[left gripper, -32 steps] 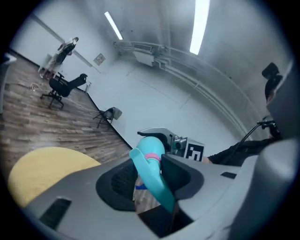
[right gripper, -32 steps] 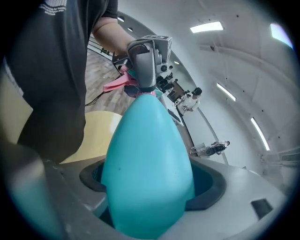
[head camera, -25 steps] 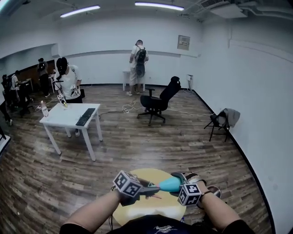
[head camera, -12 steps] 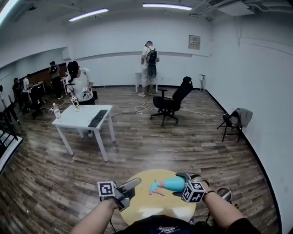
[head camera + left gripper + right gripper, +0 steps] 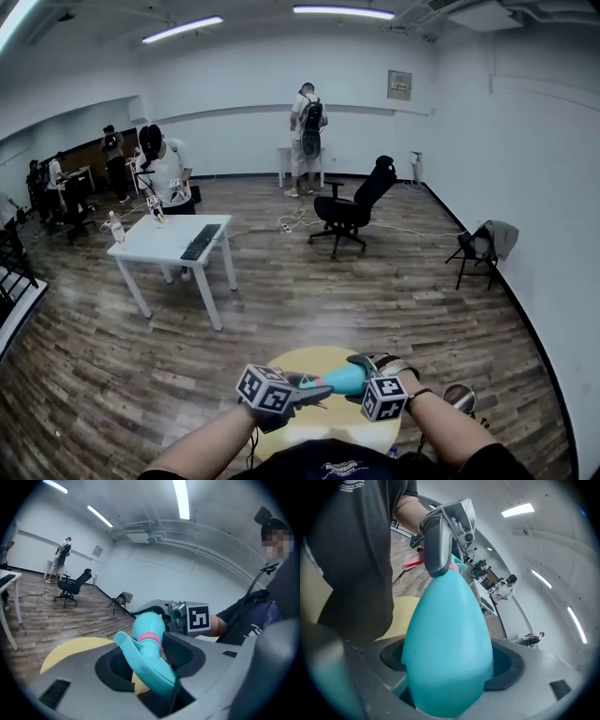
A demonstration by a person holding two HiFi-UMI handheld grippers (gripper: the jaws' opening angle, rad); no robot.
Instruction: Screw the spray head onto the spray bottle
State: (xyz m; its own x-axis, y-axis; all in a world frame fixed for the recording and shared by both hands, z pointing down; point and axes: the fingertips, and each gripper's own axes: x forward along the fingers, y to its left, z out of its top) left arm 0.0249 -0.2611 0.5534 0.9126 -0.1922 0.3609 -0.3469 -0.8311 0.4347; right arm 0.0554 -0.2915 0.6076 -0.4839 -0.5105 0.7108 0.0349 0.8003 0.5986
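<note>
A teal spray bottle (image 5: 343,379) lies level above the round yellow table (image 5: 292,362), its neck pointing left. My right gripper (image 5: 362,373) is shut on the bottle's body (image 5: 447,639), which fills the gap between its jaws. The teal spray head (image 5: 151,666) sits on the neck behind a pink collar (image 5: 150,637). My left gripper (image 5: 315,388) comes in from the left; its jaws are closing, and the spray head is between the black pads (image 5: 183,651) and pressed by them. In the right gripper view the left gripper (image 5: 440,545) stands over the bottle's tip.
A white table (image 5: 150,246) with a keyboard stands at the left, a person (image 5: 164,173) behind it. A black office chair (image 5: 347,211) is mid-room and a folding stool (image 5: 476,246) by the right wall. A round stool (image 5: 457,398) is beside my right arm.
Half a second ago the left gripper was drawn back to the left with its jaws wide and nothing in them. Now it is back at the bottle's neck, clamped round the spray head.
</note>
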